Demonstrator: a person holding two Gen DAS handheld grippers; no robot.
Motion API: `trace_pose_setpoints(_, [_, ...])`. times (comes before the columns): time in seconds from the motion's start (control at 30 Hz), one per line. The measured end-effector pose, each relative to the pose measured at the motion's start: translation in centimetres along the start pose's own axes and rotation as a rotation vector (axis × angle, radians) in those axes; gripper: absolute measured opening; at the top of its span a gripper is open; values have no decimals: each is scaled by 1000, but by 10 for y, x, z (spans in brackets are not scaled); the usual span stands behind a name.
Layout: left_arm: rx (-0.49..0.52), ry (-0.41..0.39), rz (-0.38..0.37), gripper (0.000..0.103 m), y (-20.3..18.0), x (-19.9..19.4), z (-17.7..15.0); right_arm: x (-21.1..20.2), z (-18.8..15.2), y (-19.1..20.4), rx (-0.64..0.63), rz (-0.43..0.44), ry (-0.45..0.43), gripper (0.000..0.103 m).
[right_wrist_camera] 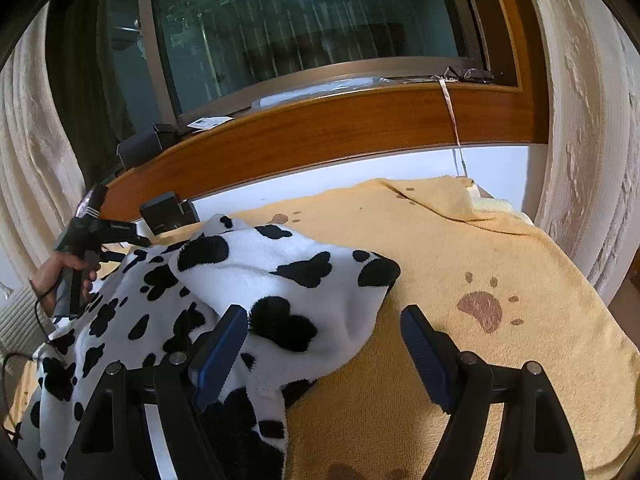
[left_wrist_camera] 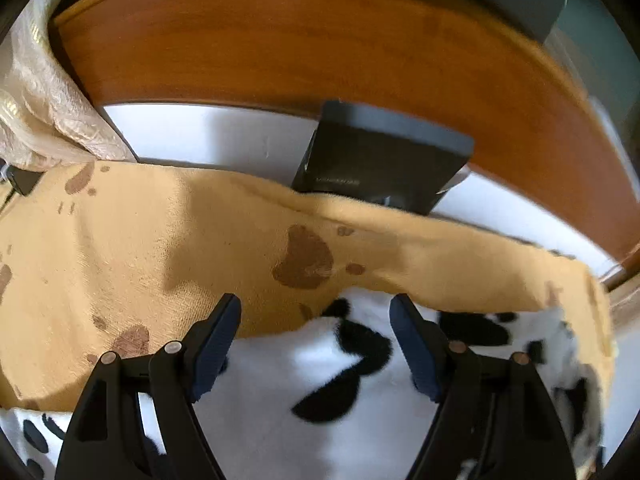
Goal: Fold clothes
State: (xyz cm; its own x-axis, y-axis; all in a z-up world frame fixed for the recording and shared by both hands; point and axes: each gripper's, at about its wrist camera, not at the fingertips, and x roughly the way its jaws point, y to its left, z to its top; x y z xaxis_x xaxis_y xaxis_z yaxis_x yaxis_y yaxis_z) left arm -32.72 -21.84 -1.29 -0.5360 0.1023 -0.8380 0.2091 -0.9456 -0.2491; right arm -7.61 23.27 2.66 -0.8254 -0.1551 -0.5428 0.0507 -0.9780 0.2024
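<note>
A white fleece garment with black cow-style patches (right_wrist_camera: 280,280) lies bunched on a yellow blanket with brown paw prints (right_wrist_camera: 480,240). My right gripper (right_wrist_camera: 325,312) hovers open at the garment's right edge, its left finger over the fleece and its right finger over the blanket. In the left wrist view the same garment (left_wrist_camera: 320,380) fills the lower half. My left gripper (left_wrist_camera: 316,300) stands open just above its far edge, with the fleece below the gap and no pad pressing on it. A hand (right_wrist_camera: 64,268) holds the left tool at the garment's far left.
A wooden sill (left_wrist_camera: 280,40) runs behind the bed, with a black box (left_wrist_camera: 380,160) against the white wall under it. Cream curtains (right_wrist_camera: 592,120) hang on both sides of a dark window. Glasses (right_wrist_camera: 470,74) lie on the sill. A cable (right_wrist_camera: 16,360) trails at the left.
</note>
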Motion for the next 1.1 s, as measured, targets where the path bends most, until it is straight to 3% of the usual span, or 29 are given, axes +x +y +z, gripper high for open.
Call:
trace_pose_setpoints(0.13, [-8, 56, -164, 80, 24, -39, -28, 0, 0, 0, -2, -3, 1, 81])
trace_pose_setpoints(0.37, [46, 112, -276, 82, 74, -135, -121, -2, -1, 1, -6, -13, -7, 81])
trace_pose_setpoints(0.53, [66, 163, -303, 82, 99, -182, -205, -3, 0, -3, 14, -17, -13, 81])
trace_pose_setpoints(0.7, [50, 236, -322, 82, 111, -187, -271, -5, 0, -2, 16, -20, -23, 81])
trace_pose_setpoints(0.83, [34, 270, -342, 82, 109, -180, -302, -7, 0, -1, 6, -21, -32, 81])
trace_pose_setpoints(0.97, [46, 231, -320, 81, 99, -184, -313, -7, 0, -2, 9, -17, -34, 81])
trace_pose_setpoints(1.0, [44, 222, -300, 74, 97, -186, -316, -7, 0, -2, 12, -17, -34, 81])
trace_pose_setpoints(1.03, [48, 218, -283, 55, 97, -188, -318, -7, 0, -3, 16, -16, -34, 81])
trace_pose_setpoints(1.1, [17, 240, -299, 31, 99, -192, -326, -7, 0, -4, 21, -13, -33, 81])
